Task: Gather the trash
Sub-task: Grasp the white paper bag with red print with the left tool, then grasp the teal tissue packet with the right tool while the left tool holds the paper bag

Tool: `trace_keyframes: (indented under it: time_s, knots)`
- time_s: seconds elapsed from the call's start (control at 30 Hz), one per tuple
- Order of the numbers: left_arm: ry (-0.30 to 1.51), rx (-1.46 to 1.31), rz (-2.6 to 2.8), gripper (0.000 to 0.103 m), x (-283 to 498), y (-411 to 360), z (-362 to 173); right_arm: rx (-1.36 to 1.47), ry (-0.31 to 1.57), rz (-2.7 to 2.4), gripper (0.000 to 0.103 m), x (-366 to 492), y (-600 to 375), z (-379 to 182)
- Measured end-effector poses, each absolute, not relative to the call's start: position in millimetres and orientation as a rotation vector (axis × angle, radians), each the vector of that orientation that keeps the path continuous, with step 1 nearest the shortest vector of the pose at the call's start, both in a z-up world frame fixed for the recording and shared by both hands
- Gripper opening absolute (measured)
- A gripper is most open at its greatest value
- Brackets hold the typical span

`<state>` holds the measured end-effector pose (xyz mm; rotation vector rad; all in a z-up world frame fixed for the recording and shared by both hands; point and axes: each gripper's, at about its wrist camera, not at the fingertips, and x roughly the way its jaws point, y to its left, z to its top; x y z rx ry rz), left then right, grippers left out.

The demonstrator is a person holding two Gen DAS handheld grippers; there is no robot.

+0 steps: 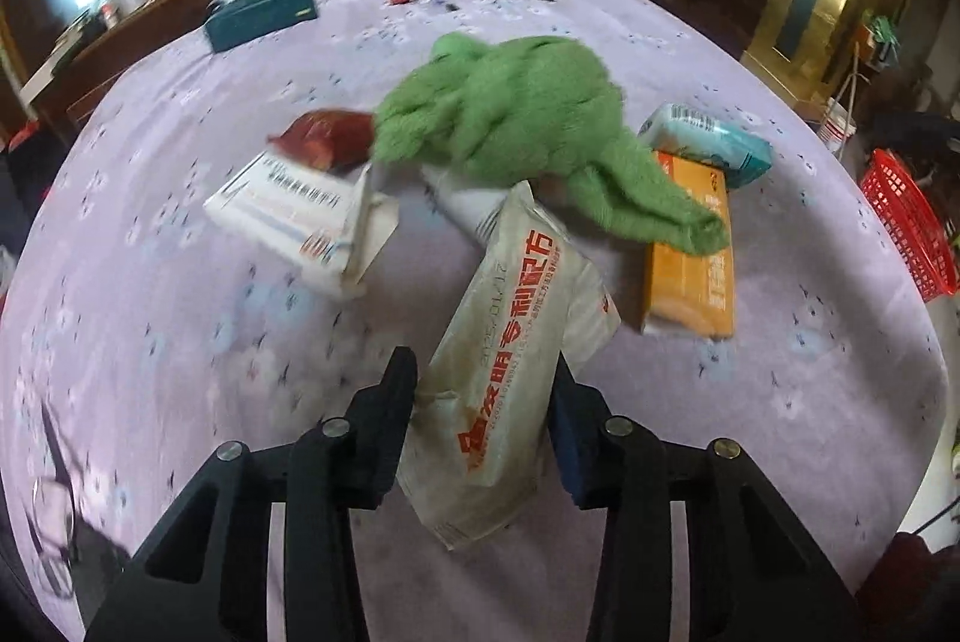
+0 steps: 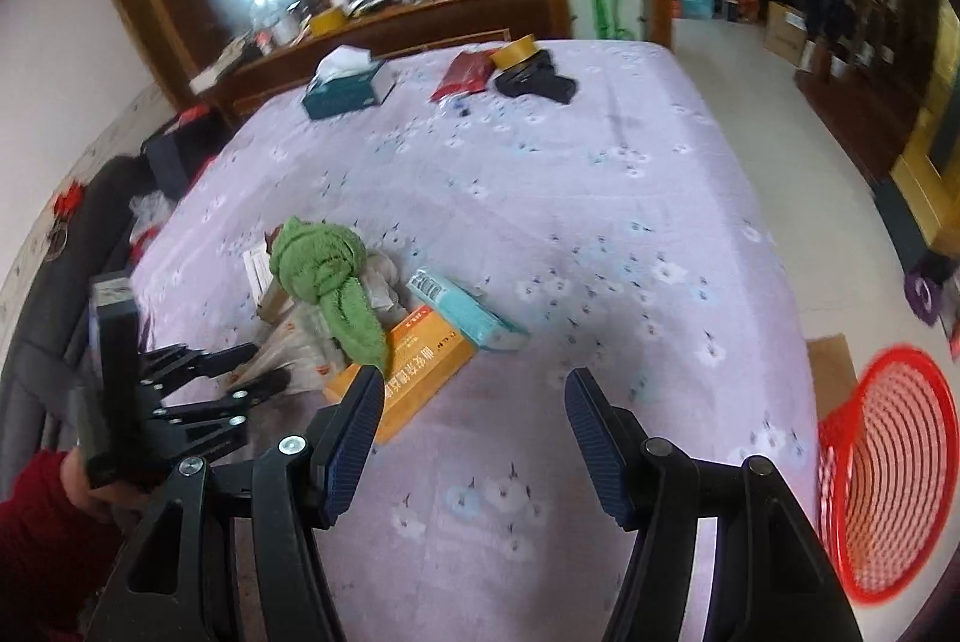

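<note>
A white wrapper with orange print point(image 1: 516, 318) lies between the jaws of my left gripper point(image 1: 483, 372), and both pads press on its sides. Beyond it a green cloth point(image 1: 516, 114) sits on a pile of trash: an orange box point(image 1: 690, 270), a teal pack point(image 1: 708, 138), a white box point(image 1: 288, 210) and a dark red wrapper point(image 1: 327, 138). In the right wrist view my right gripper point(image 2: 474, 390) stands open over bare lilac tablecloth point(image 2: 540, 198), just right of the orange box point(image 2: 408, 378). The left gripper point(image 2: 267, 366) shows at the left, on the wrapper.
A red mesh basket point(image 2: 888, 462) stands off the table's right edge, also seen as the red mesh basket point(image 1: 906, 222). At the far end lie a teal tissue box point(image 2: 348, 90), a red packet point(image 2: 462, 75), a tape roll point(image 2: 513, 48) and a black object point(image 2: 540, 84). A hand in a red sleeve point(image 2: 36, 522) holds the left gripper.
</note>
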<state>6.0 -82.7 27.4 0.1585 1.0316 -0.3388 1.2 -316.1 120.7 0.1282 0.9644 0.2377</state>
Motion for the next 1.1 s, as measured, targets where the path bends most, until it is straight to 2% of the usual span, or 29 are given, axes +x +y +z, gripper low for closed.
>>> trace_keyframes:
  time_s: [0.3,0.4,0.43,0.5,0.53,0.6,0.63,0.67,0.73,0.87,1.1]
  knots:
    - [1.063,0.143,-0.317,0.045,8,-78,26,-0.023,1.041,0.314,0.066,63,-287,75]
    - [1.065,0.158,-0.297,0.064,11,-78,24,-0.059,1.071,0.325,0.060,75,-280,61]
    - [1.063,0.157,-0.289,0.067,12,-77,23,-0.066,1.076,0.325,0.057,78,-279,57]
    - [1.068,0.130,-0.299,0.067,16,-75,20,-0.077,1.102,0.324,0.044,85,-277,48]
    - [1.071,0.119,-0.298,0.067,18,-74,19,-0.077,1.120,0.316,0.035,89,-278,43]
    - [1.069,0.101,-0.307,0.067,20,-74,18,-0.039,1.131,0.314,0.031,91,-282,40]
    - [1.066,0.100,-0.307,0.066,20,-75,18,-0.014,1.132,0.310,0.025,91,-285,40]
    - [1.062,0.099,-0.311,0.059,20,-77,18,-0.007,1.132,0.299,0.019,90,-286,40]
    - [1.067,0.079,-0.338,0.049,19,-82,18,0.035,1.127,0.281,0.016,87,-292,44]
    - [1.034,0.100,-0.312,0.042,13,-93,21,0.140,1.109,0.265,0.015,69,-308,58]
    - [1.015,0.004,-0.297,0.041,-5,-94,32,0.232,1.046,0.246,0.012,24,-318,85]
